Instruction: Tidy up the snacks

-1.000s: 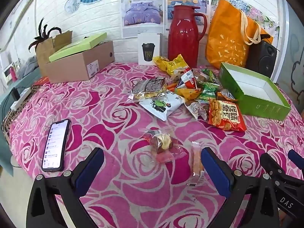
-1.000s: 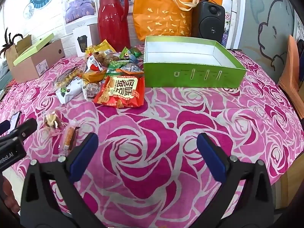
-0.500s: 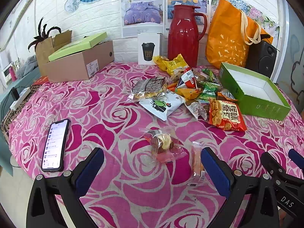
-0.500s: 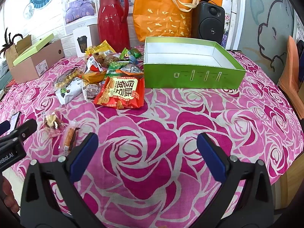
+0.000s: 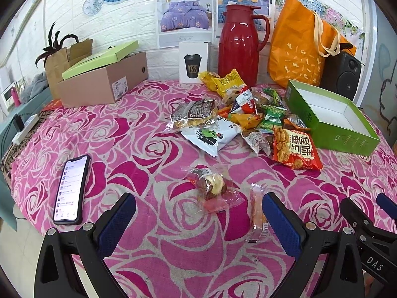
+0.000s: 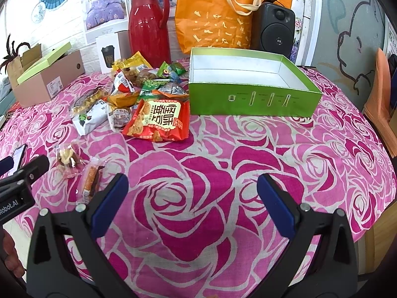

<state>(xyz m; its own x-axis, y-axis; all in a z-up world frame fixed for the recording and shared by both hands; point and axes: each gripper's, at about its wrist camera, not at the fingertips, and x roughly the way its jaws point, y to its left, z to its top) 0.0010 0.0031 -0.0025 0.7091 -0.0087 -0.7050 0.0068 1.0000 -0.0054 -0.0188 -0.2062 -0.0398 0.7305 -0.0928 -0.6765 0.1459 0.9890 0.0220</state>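
A heap of snack packets (image 5: 238, 109) (image 6: 139, 87) lies mid-table beside an empty green box (image 5: 332, 119) (image 6: 250, 84). A red rice-cracker bag (image 5: 294, 149) (image 6: 158, 121) sits at the heap's near edge. Closer in lie a clear-wrapped pastry (image 5: 211, 186) (image 6: 68, 159) and a thin orange bar (image 5: 258, 211) (image 6: 90, 178). My left gripper (image 5: 198, 223) is open, just short of the pastry, the bar by its right finger. My right gripper (image 6: 192, 201) is open over bare rose-print cloth, well short of the box.
A phone (image 5: 72, 188) lies at the near left. A cardboard box with a green lid (image 5: 101, 79), a white cup carton (image 5: 193, 62), a red jug (image 5: 238, 42), an orange bag (image 5: 300, 49) and a speaker (image 5: 342, 74) line the back. An orange chair (image 6: 382, 99) stands right.
Both grippers have barely moved; the left view has crept slightly toward the pastry. Nothing on the table has shifted and both jaws stay wide.
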